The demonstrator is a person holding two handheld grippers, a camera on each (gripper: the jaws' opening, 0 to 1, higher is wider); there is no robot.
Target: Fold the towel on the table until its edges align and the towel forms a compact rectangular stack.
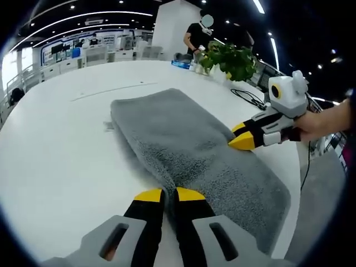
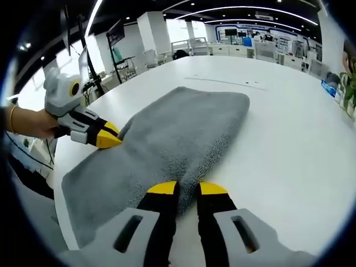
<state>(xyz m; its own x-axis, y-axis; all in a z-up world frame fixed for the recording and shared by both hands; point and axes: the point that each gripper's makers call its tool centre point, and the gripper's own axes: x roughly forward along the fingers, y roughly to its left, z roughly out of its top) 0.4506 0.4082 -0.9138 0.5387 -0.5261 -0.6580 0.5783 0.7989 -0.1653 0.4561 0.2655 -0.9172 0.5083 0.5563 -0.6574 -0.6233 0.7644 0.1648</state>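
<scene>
The grey towel [image 1: 194, 150] lies folded double near the tabletop [image 1: 61, 161] edge, both long edges pinched by the left hand-held gripper [image 1: 170, 194] and right hand-held gripper [image 2: 187, 188]; further folds remain.

Left tongs [image 1: 169, 194]: black jaws with yellow tips, on grey slotted mounts.
Right tongs [image 2: 187, 189]: the same black, yellow and grey.
Housing behind the tongs: white and grey.
Wrist behind left tongs: thin gold bangle [image 2: 11, 117].
</scene>
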